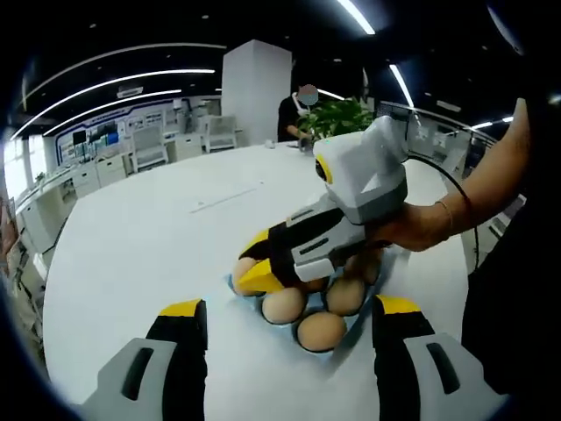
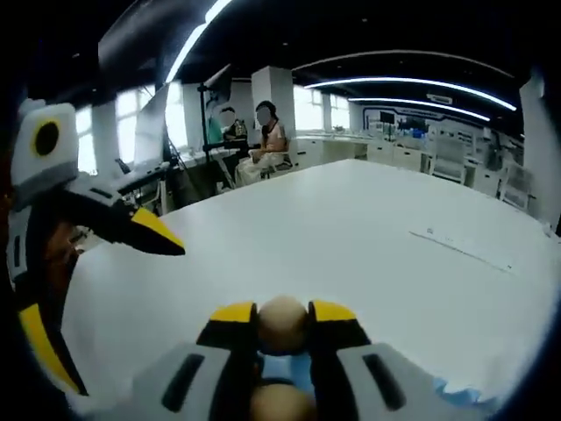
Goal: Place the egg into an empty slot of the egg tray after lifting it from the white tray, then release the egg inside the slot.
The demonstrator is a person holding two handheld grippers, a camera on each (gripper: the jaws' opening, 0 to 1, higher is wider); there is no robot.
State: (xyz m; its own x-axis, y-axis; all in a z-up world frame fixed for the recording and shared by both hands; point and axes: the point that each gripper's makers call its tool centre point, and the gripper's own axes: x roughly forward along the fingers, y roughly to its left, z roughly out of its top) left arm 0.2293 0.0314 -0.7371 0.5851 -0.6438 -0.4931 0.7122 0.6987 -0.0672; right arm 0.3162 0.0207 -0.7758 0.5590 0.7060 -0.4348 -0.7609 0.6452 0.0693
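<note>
Right tool [image 2: 282, 326] clamped on a tan egg [image 2: 282, 322], jaws snug on both sides, yellow tips touching the shell. Egg sits just above the blue egg tray [image 2: 456, 392]; another egg [image 2: 277, 403] shows below it, partly hidden by the jaws. From the left gripper view, the right tool [image 1: 254, 272] hangs over the egg tray [image 1: 351, 331], tips down among smooth brown eggs [image 1: 321, 331], at least three in their slots; exact slot hard to tell. Left tool [image 1: 289, 317] jaws spread wide, nothing between them, near the tray. White round desk [image 1: 149, 246], matte and plain. Green plant [image 1: 337, 114] at far edge; seated people [image 2: 267, 140] beyond.
</note>
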